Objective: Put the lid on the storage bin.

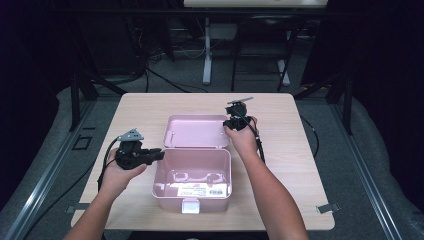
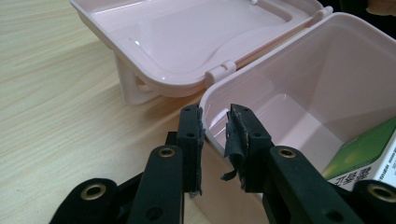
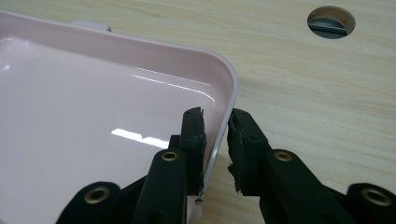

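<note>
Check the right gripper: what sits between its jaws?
The lid's side rim, in the right gripper view: one jaw of the right gripper stands inside the open lid, the other outside over the table. Small gaps show beside the rim.

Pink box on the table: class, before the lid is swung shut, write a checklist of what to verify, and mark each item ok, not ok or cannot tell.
1. Left claw straddles the wall of the pink box at its left rear corner: ok.
2. Left claw's pads press that wall firmly: cannot tell.
3. Right claw straddles the rim of the lid at its right edge: ok.
4. Right claw's pads clamp the rim: cannot tell; a small gap shows at one pad.
5. Carton lies low inside the box, clear of the lid's path: ok.
6. Lid lies fully open behind the box on the table: ok.
</note>
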{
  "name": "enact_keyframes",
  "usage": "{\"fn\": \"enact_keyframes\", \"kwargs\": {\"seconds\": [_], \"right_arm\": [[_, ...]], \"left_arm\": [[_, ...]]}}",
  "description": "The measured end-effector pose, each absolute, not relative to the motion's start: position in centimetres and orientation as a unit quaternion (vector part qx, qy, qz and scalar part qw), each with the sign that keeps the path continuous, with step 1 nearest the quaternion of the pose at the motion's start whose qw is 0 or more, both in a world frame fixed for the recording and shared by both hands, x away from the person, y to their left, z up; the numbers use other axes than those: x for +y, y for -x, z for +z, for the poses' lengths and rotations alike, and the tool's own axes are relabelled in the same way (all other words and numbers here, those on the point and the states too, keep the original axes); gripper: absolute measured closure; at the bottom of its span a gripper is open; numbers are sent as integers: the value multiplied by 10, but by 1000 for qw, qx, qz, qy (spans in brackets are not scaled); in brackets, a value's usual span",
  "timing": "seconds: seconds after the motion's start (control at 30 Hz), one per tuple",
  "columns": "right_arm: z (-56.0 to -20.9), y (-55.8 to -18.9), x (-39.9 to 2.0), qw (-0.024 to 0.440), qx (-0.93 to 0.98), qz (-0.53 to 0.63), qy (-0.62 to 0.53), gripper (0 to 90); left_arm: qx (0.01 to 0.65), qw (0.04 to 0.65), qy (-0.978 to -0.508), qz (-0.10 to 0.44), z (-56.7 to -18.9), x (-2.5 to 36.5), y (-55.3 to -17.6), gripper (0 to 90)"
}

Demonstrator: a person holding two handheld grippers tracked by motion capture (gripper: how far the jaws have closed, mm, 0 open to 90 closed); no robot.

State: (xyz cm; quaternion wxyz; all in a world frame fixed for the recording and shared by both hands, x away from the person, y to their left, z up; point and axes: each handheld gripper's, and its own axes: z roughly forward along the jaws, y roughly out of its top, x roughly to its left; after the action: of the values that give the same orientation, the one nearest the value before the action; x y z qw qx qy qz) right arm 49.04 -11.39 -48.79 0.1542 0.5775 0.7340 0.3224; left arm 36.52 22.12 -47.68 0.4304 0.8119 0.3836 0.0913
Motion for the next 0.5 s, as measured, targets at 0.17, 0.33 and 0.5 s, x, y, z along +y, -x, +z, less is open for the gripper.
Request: {"fn": "enact_keyframes", "kwargs": {"seconds": [0.17,0.33,0.5], "right_arm": [[-479,-488,-110,172,737,319,-570,783],[-472,-485,-107,182,734,326,-568,799],[-466,-482,-107,192,731,334,-563,807]], "left_arm": [[385,433,-810,89,-477,221,-365,752],[384,436,-809,90,-478,221,-366,768],[383,438,-807,96,-478,221,-366,788]]}}
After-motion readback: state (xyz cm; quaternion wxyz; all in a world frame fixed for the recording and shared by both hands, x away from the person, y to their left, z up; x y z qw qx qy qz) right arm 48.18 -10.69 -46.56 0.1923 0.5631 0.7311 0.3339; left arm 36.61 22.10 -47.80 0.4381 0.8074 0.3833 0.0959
